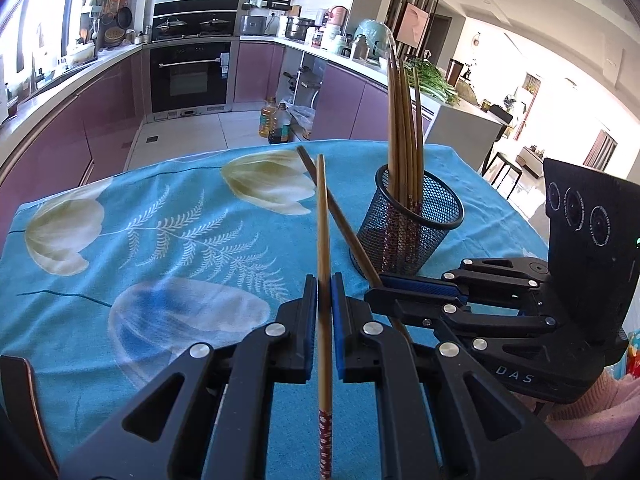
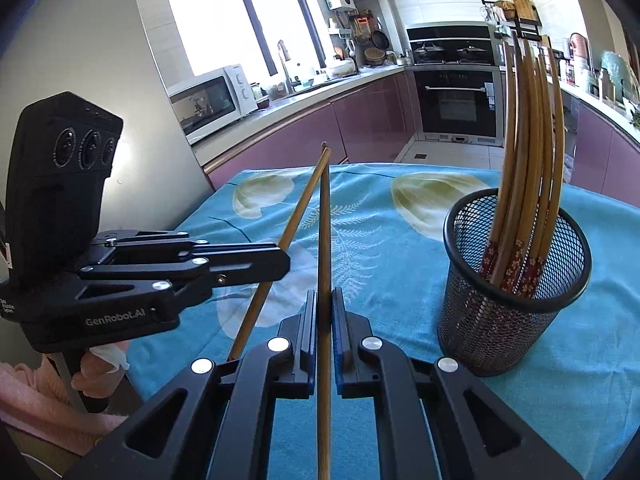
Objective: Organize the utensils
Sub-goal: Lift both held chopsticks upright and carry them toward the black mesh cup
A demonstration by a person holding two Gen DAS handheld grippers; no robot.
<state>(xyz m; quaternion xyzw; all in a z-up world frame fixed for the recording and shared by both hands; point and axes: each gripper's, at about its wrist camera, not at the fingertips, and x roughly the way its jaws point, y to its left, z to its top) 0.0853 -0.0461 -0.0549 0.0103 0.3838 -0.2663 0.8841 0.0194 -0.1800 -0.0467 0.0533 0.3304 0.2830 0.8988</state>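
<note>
My left gripper (image 1: pixel 324 292) is shut on a wooden chopstick (image 1: pixel 322 240) that points away from me above the table. My right gripper (image 2: pixel 325 308) is shut on a second chopstick (image 2: pixel 325 240), also pointing forward. In the left wrist view the right gripper (image 1: pixel 374 286) sits to the right, its chopstick (image 1: pixel 332 208) crossing behind mine. In the right wrist view the left gripper (image 2: pixel 286 260) sits to the left with its chopstick (image 2: pixel 300 208). A black mesh holder (image 1: pixel 412 224) with several chopsticks (image 1: pixel 404 120) stands just beyond the right gripper; it also shows in the right wrist view (image 2: pixel 516 292).
A blue floral tablecloth (image 1: pixel 160 240) covers the table (image 2: pixel 400 240). Kitchen counters, an oven (image 1: pixel 190 76) and oil bottles (image 1: pixel 276 120) on the floor lie beyond the far edge. A microwave (image 2: pixel 212 100) stands on the left counter.
</note>
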